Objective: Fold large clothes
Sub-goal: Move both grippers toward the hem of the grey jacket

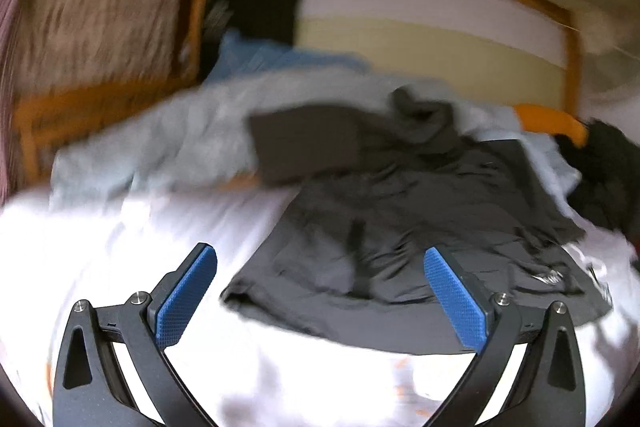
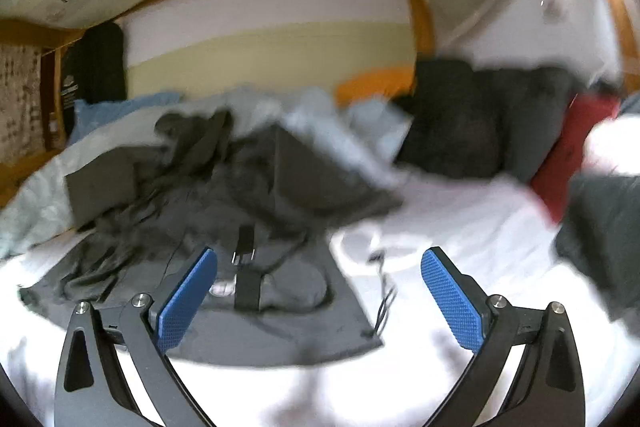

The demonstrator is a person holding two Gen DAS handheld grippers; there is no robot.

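Observation:
A large dark grey garment (image 1: 400, 227) lies rumpled on a white bed sheet (image 1: 100, 247), its near hem spread toward me. My left gripper (image 1: 320, 259) hovers above that hem, open, blue pads wide apart with nothing between them. In the right wrist view the same garment (image 2: 224, 203) sits left of centre with a black strap and buckle (image 2: 245, 267) on it. My right gripper (image 2: 319, 259) hangs open over the garment's right edge and the sheet (image 2: 460, 219), holding nothing. Both views are motion-blurred.
A pale grey-blue blanket (image 1: 168, 135) is bunched behind the garment. An orange wooden bed frame (image 1: 572, 59) runs around the mattress. Dark cushions (image 2: 472, 123), a red cloth (image 2: 572, 147) and another dark cloth (image 2: 604, 227) lie at the right. A thin cord (image 2: 384, 303) lies on the sheet.

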